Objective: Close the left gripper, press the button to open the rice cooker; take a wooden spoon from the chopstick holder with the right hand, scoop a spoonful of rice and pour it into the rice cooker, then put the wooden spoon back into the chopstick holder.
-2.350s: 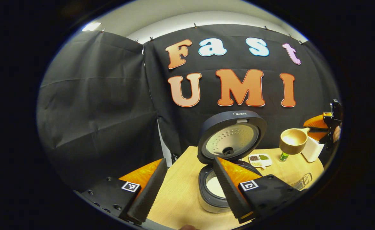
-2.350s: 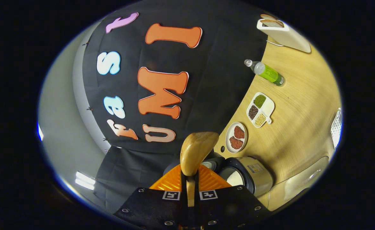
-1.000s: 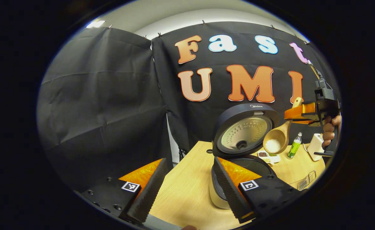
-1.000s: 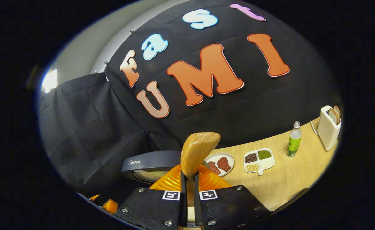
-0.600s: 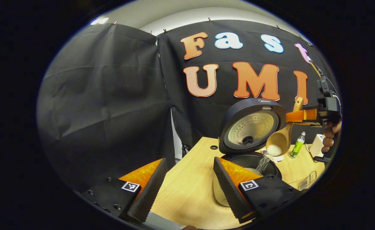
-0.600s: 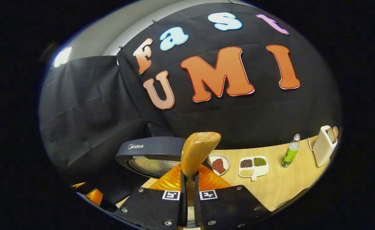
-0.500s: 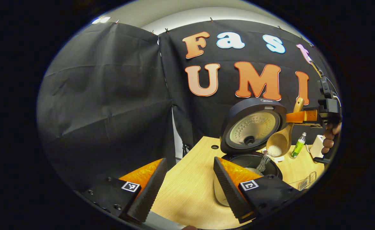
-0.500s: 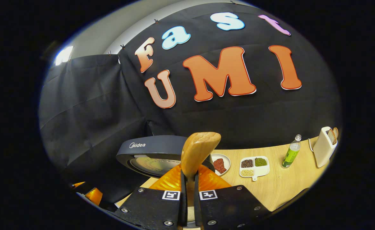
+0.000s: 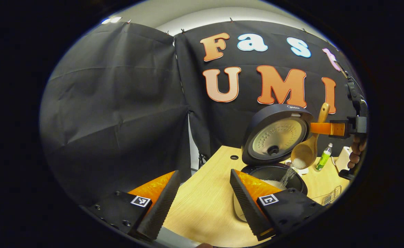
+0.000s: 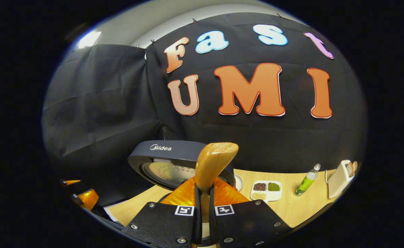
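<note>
At the bottom of the left gripper view, my left gripper (image 9: 202,203) sits with its two fingers wide apart. Nothing is between them but the wooden table (image 9: 205,206) below. One finger (image 9: 159,206) is on the left and the other on the right, low over the table.

Just past the right finger I see the rice cooker (image 9: 274,172). Its lid (image 9: 276,136) stands up and open. The pot is round and dark at the rim, and there is white rice (image 9: 270,183) inside it.

Above the pot hangs the wooden spoon (image 9: 305,151). Its bowl is tipped down, and a thin stream of rice falls from it into the pot. The right gripper (image 9: 320,128) holds the spoon by its handle, and a hand (image 9: 355,153) holds that gripper at the right edge.

In the right gripper view, my right gripper (image 10: 202,203) has its fingers almost together, pinching the spoon handle (image 10: 213,165). The handle sticks up between them. The open lid (image 10: 174,162) is just behind it.

Farther back on the table I see a small white tray (image 10: 266,190) with three kinds of beans, then a green bottle (image 10: 305,184), then a white toaster (image 10: 339,178). They stand in a row, near each other but apart. A wire rack (image 9: 331,197) sits at the table's right edge in the left gripper view; I cannot tell what it is.
</note>
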`<state>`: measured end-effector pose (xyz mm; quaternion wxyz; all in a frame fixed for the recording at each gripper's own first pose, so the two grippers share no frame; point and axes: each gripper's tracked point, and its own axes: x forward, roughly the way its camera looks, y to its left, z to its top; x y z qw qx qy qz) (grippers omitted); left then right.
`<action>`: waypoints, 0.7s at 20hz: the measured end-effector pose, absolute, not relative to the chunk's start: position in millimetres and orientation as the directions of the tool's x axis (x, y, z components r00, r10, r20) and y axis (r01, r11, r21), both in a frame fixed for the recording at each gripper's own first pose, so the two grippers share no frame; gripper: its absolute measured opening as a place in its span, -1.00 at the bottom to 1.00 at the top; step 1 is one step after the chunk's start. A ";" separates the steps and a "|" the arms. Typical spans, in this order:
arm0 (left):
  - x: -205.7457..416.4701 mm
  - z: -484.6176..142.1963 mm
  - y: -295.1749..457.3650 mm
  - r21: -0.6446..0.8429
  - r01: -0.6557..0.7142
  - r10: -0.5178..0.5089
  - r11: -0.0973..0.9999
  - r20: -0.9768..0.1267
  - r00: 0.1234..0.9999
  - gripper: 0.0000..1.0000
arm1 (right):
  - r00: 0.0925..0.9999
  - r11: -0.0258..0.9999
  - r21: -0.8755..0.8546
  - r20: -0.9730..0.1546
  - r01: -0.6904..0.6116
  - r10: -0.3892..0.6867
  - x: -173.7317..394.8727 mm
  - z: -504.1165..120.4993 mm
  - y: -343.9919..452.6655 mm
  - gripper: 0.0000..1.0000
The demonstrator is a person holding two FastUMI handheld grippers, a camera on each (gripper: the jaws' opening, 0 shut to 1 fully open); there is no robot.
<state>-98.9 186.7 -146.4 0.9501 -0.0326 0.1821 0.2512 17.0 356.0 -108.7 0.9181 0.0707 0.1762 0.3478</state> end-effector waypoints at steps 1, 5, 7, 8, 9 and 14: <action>-98.8 -146.6 186.5 0.030 -0.489 0.465 0.872 -0.364 0.807 0.96 | 0.694 0.744 0.231 -0.269 -0.627 0.668 14.9 -108.2 358.7 -0.85; -98.5 -145.2 185.1 0.027 -0.484 0.460 0.875 -0.362 0.811 0.86 | 0.687 0.725 0.137 -0.240 -0.675 0.686 5.6 -99.7 368.5 -0.85; -98.5 -145.7 185.5 0.035 -0.481 0.460 0.876 -0.357 0.813 0.86 | 0.679 0.710 0.100 -0.227 -0.697 0.699 1.4 -96.6 373.6 -0.84; -98.7 -144.8 185.3 0.039 -0.479 0.460 0.877 -0.355 0.814 0.86 | 0.674 0.702 0.086 -0.222 -0.707 0.705 -2.4 -96.4 375.9 -0.84; -98.1 -144.2 184.6 0.040 -0.477 0.459 0.878 -0.352 0.816 0.96 | 0.669 0.695 0.072 -0.217 -0.716 0.711 -5.0 -95.0 377.4 -0.84; -97.6 -139.1 182.3 0.061 -0.466 0.458 0.883 -0.335 0.824 0.96 | 0.648 0.656 -0.038 -0.212 -0.753 0.731 -15.6 -98.3 379.2 -0.84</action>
